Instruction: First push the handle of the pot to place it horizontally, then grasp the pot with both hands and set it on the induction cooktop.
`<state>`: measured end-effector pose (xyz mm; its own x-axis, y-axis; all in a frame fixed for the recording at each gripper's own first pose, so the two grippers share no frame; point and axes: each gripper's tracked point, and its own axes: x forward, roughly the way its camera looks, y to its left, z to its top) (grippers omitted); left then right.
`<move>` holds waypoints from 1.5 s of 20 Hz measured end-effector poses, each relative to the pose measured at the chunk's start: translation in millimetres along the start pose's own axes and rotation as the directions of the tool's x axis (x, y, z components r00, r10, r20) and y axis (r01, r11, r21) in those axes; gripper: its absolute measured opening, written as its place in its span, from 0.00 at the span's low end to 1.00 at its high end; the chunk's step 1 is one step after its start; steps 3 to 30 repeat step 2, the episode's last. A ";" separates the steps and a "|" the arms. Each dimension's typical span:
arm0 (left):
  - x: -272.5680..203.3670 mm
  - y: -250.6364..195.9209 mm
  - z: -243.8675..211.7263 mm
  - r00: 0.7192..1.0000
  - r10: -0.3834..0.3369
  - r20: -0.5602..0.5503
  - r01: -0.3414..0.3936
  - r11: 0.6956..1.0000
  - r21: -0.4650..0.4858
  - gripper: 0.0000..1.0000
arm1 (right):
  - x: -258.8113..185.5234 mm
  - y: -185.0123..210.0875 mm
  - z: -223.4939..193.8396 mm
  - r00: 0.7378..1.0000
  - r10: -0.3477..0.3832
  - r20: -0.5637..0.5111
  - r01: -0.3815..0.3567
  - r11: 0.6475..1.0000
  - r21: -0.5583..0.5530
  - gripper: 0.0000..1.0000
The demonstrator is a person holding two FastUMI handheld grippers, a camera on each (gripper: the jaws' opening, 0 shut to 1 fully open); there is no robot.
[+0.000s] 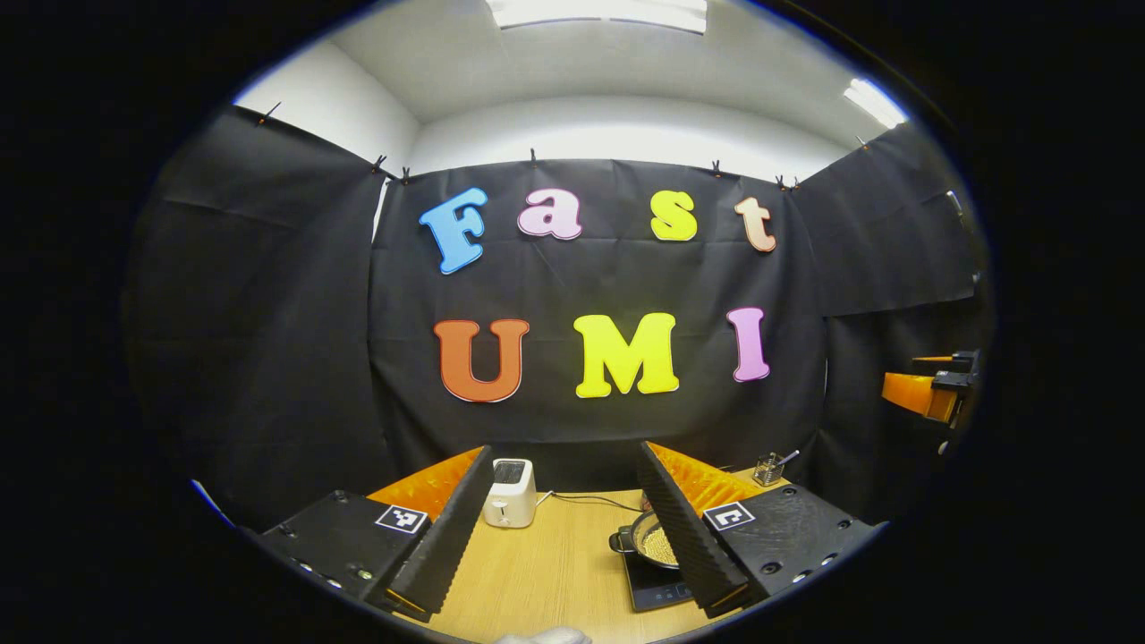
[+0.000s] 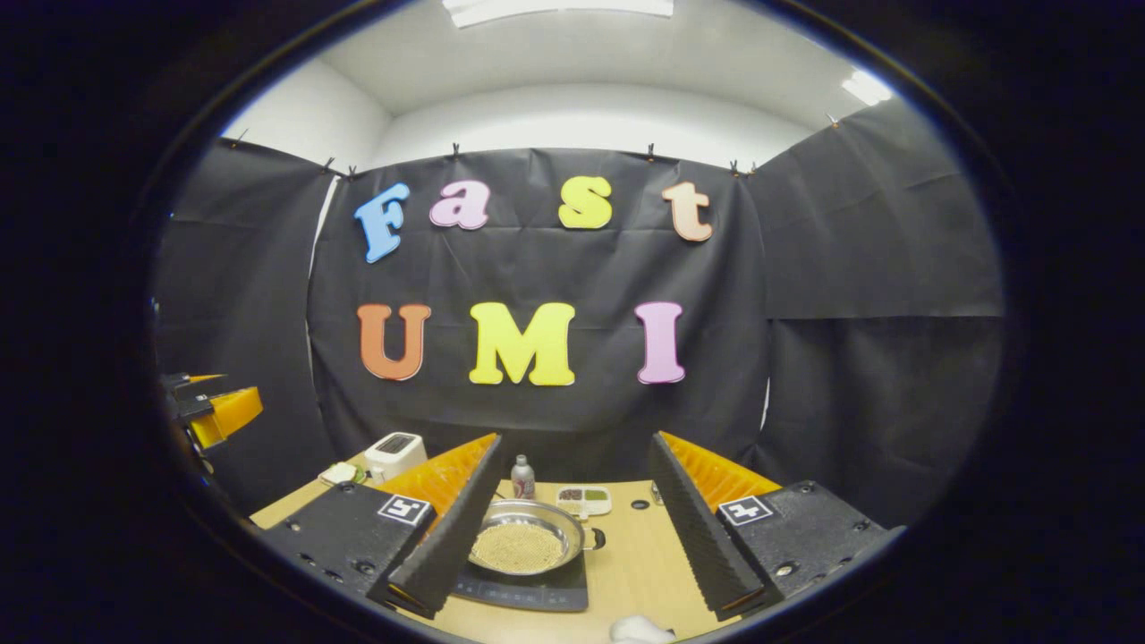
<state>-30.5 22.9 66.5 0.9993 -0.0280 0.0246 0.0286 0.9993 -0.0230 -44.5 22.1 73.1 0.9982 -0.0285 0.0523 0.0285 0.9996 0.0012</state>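
The right gripper (image 2: 572, 528) sits nearest in the right gripper view, its jaws spread wide with nothing between them. The left gripper (image 1: 564, 528) in the left gripper view is the same: jaws spread, pinching nothing, held above the table (image 1: 555, 572).

Largest to smallest from there. The table carries the induction cooktop (image 2: 528, 590), a dark flat slab near the front edge. On it sits the pot (image 2: 526, 537), a shallow metal pan with a pale grainy filling, so judged from how things lie the placing looks already done. From the right gripper the pot lies ahead and to the left of centre, partly hidden behind that gripper's left finger. From the left gripper the pot (image 1: 657, 541) lies ahead and to the right, half covered by its right finger. So the pot sits between the 2 grippers, and I judge the right one the nearer.

A small dark handle (image 2: 596, 538) juts from the pot's right rim in the right gripper view; a matching stub (image 1: 622, 541) shows on the opposite rim in the left gripper view. The long axis through both runs roughly side to side across the table, which I take as horizontal.

Smaller things stand behind: a white toaster (image 1: 510, 492), a compartment tray (image 2: 584, 499), a small bottle (image 2: 522, 477).
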 end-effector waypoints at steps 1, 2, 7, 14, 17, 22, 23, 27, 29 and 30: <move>0.6 0.2 1.1 1.000 0.000 0.000 0.000 1.000 0.001 0.96 | -0.2 0.9 0.6 1.000 0.003 -0.001 -0.003 1.000 0.002 1.00; -0.8 0.1 2.0 1.000 0.002 0.000 -0.002 1.000 0.002 0.96 | -1.0 1.4 1.1 1.000 0.006 0.002 -0.006 1.000 0.007 1.00; -0.8 0.1 2.0 1.000 0.002 0.000 -0.002 1.000 0.002 0.96 | -1.0 1.4 1.1 1.000 0.006 0.002 -0.006 1.000 0.007 1.00; -0.8 0.1 2.0 1.000 0.002 0.000 -0.002 1.000 0.002 0.96 | -1.0 1.4 1.1 1.000 0.006 0.002 -0.006 1.000 0.007 1.00; -0.8 0.1 2.0 1.000 0.002 0.000 -0.002 1.000 0.002 0.96 | -1.0 1.4 1.1 1.000 0.006 0.002 -0.006 1.000 0.007 1.00; -0.8 0.1 2.0 1.000 0.002 0.000 -0.002 1.000 0.002 0.96 | -1.0 1.4 1.1 1.000 0.006 0.002 -0.006 1.000 0.007 1.00; -0.8 0.1 2.0 1.000 0.002 0.000 -0.002 1.000 0.002 0.96 | -1.0 1.4 1.1 1.000 0.006 0.002 -0.006 1.000 0.007 1.00; -0.8 0.1 2.0 1.000 0.002 0.000 -0.002 1.000 0.002 0.96 | -1.0 1.4 1.1 1.000 0.006 0.002 -0.006 1.000 0.007 1.00; -0.8 0.1 2.0 1.000 0.002 0.000 -0.002 1.000 0.002 0.96 | -1.0 1.4 1.1 1.000 0.006 0.002 -0.006 1.000 0.007 1.00; -0.8 0.1 2.0 1.000 0.002 0.000 -0.002 1.000 0.002 0.96 | -1.0 1.4 1.1 1.000 0.006 0.002 -0.006 1.000 0.007 1.00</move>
